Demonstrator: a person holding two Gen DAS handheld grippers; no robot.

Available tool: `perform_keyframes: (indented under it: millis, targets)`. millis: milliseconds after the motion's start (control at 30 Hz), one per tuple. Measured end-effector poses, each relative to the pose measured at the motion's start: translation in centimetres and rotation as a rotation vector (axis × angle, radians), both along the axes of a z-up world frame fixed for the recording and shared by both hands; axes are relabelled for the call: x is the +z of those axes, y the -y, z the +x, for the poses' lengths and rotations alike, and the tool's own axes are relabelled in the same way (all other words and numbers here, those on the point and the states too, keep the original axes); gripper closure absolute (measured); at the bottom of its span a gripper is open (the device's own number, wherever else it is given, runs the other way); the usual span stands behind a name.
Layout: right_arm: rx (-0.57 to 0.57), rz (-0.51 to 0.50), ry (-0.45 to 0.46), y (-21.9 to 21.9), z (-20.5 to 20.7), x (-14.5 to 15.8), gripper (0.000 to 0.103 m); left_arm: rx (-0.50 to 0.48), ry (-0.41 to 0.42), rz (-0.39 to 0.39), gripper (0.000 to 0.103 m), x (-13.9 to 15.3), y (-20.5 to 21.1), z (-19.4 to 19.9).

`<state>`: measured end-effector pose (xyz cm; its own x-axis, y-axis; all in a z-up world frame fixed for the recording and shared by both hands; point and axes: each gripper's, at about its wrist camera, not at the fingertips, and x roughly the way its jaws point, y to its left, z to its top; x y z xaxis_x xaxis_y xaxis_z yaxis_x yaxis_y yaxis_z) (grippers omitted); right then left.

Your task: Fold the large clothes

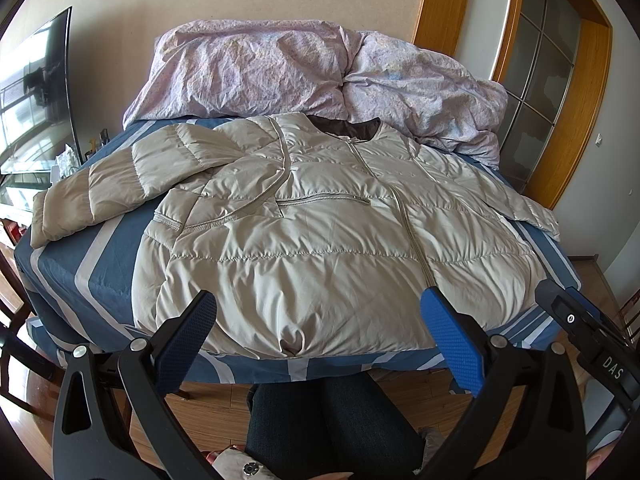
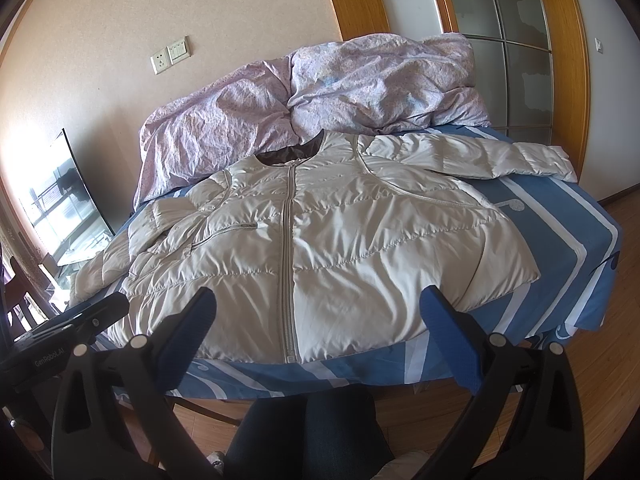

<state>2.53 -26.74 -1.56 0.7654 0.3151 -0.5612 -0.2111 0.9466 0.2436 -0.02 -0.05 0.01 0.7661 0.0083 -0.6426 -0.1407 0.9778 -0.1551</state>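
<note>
Both the left gripper [image 1: 318, 320] and the right gripper [image 2: 318, 316] hang with jaws spread wide and released, grasping nothing, just short of the hem of the jacket [image 1: 320, 232]. Below the jacket's hem, a person's dark-trousered legs [image 1: 332, 420] stand on wooden flooring. The jacket is a quilted, glossy beige puffer, zipped, lying front-up with sleeves spread on a blue-and-white patterned bedsheet [image 2: 560, 248]. Beyond its brown-lined collar lies a crumpled lilac duvet [image 1: 280, 72].
</note>
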Motion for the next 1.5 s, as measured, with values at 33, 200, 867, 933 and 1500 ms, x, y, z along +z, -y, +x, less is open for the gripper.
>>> perform_keyframes:
  millis: [33,200,867,933,1500]
  targets:
    - [0.000,0.000,0.000,0.0,0.0,0.0,0.002,0.000,0.000,0.000,0.001,0.0,0.0,0.0]
    - [0.001,0.000,0.001,0.0,0.0,0.1,0.002,-0.001,0.000,-0.001,0.001,0.0,0.0,0.0]
    - [0.001,0.000,0.002,0.0,0.0,0.2,0.002,-0.001,0.001,-0.001,0.001,0.0,0.0,0.0]
    - [0.001,0.000,0.002,0.0,0.0,0.2,0.002,-0.001,0.001,-0.001,0.001,0.0,0.0,0.0]
    - [-0.015,0.001,-0.003,0.2,1.7,0.2,0.002,0.003,-0.003,-0.001,0.001,0.2,-0.2,0.7]
